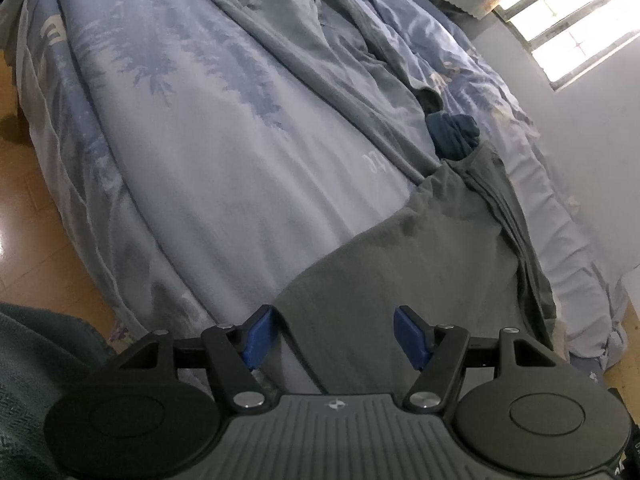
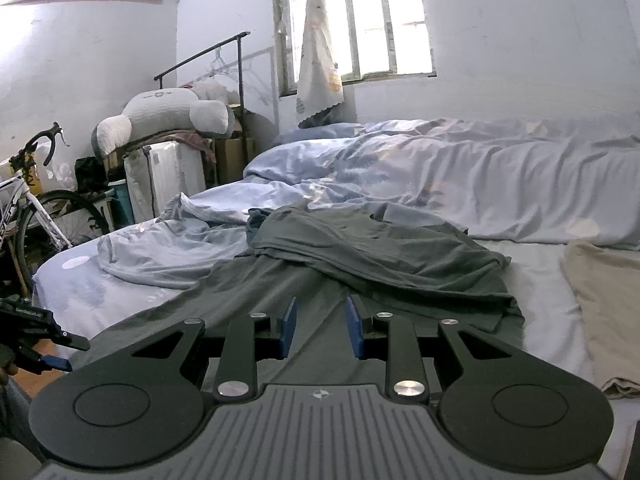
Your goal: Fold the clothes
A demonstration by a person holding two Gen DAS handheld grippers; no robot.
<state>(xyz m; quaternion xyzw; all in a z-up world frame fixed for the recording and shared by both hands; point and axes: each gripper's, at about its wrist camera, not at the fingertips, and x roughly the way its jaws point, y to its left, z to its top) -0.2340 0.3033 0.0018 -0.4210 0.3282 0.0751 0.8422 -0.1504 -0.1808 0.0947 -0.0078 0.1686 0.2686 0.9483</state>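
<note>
Bed (image 2: 540, 280), grey garment (image 2: 360, 256) lengthwise (rumpled)

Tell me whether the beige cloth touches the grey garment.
Apart. The right wrist view shows a bare strip of sheet between the grey garment and the beige cloth.

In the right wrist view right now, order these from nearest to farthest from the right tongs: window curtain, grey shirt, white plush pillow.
1. grey shirt, right under and ahead of the right tongs.
2. white plush pillow, far left.
3. window curtain, back wall.
</note>
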